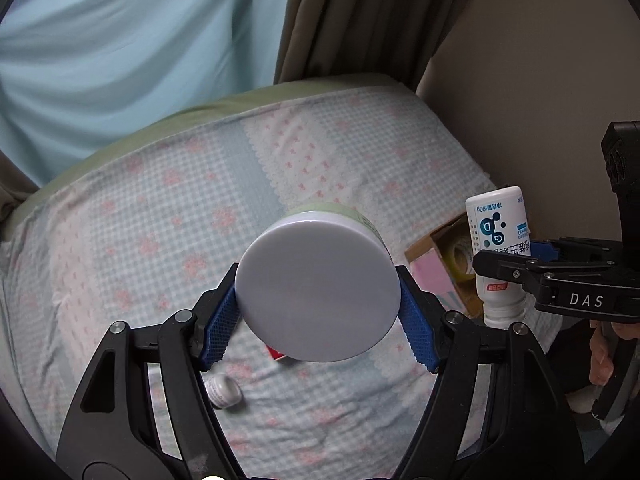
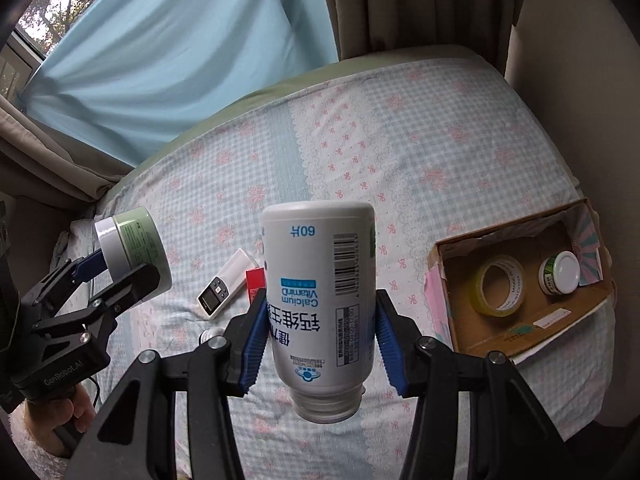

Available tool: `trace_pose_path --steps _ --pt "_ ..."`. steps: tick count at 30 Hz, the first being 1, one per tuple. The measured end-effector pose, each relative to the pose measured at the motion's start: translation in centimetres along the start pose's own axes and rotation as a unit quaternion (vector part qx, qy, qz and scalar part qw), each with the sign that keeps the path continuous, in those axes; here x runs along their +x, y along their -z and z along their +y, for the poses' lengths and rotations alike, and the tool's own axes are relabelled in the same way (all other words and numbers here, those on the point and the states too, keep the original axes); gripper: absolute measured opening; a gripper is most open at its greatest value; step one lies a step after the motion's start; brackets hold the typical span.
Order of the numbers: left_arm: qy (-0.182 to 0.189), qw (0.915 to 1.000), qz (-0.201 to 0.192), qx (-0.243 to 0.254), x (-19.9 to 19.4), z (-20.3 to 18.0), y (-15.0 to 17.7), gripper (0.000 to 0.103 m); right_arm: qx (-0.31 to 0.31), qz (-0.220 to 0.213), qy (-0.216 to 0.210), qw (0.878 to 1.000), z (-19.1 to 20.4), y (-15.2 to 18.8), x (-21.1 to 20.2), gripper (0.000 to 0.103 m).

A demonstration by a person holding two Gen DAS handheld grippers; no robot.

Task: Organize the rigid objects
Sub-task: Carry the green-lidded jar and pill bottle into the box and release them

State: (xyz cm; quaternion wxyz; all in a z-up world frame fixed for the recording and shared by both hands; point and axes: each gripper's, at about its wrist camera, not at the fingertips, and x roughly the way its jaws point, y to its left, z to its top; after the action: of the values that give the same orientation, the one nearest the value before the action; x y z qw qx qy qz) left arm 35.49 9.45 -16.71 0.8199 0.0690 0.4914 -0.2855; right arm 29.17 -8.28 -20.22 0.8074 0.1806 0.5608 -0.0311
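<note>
My left gripper (image 1: pixel 318 302) is shut on a green jar with a white lid (image 1: pixel 316 284), held above the bed; the jar also shows in the right wrist view (image 2: pixel 132 244). My right gripper (image 2: pixel 320 328) is shut on a white calcium bottle (image 2: pixel 320 292), held upside down; the bottle also shows in the left wrist view (image 1: pixel 498 248). A cardboard box (image 2: pixel 444 276) lies on the bed at the right, holding a tape roll (image 2: pixel 500 290) and a small white-lidded jar (image 2: pixel 560 272).
On the checked bedsheet (image 2: pixel 400 140) lie a white remote-like device (image 2: pixel 226 282), a red box (image 2: pixel 255 282) and a small white bottle (image 1: pixel 224 390). Curtains (image 2: pixel 400 0) and a wall stand behind the bed.
</note>
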Motion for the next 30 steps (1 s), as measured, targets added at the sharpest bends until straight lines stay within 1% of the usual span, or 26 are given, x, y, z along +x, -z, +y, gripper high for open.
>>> trace_pose_path --steps 4,7,11,14,18,22,27,30 --pt "0.004 0.9998 -0.009 0.018 -1.0 -3.8 0.0 0.069 0.001 -0.009 0.009 1.0 -2.4 1.0 -2.2 0.046" --pt "0.003 0.9996 -0.009 0.026 -1.3 -6.9 0.3 0.069 0.015 -0.018 0.0 1.0 -5.2 1.6 -3.6 0.046" --pt "0.001 0.9992 -0.006 0.038 -0.9 -11.7 0.6 0.069 0.018 -0.029 -0.001 0.999 -9.4 2.1 -5.4 0.046" --pt "0.001 0.9994 -0.003 0.035 0.2 -15.4 0.9 0.069 0.019 -0.028 -0.005 0.999 -13.2 1.9 -6.1 0.046" --pt "0.008 0.9999 0.007 0.011 2.6 -20.1 1.0 0.069 0.011 -0.015 -0.002 1.0 -18.5 1.1 -6.7 0.046" --pt "0.012 0.9996 0.026 -0.005 6.1 -24.5 1.2 0.069 -0.009 0.0 0.005 1.0 -23.2 0.2 -6.5 0.046" --pt "0.021 0.9979 0.053 -0.031 11.6 -28.7 1.5 0.069 -0.02 0.032 0.005 0.999 -28.5 -0.7 -4.5 0.046" --pt "0.02 0.9963 0.071 -0.043 15.1 -30.0 1.8 0.069 -0.021 0.052 -0.001 0.998 -30.6 -0.8 -2.7 0.046"
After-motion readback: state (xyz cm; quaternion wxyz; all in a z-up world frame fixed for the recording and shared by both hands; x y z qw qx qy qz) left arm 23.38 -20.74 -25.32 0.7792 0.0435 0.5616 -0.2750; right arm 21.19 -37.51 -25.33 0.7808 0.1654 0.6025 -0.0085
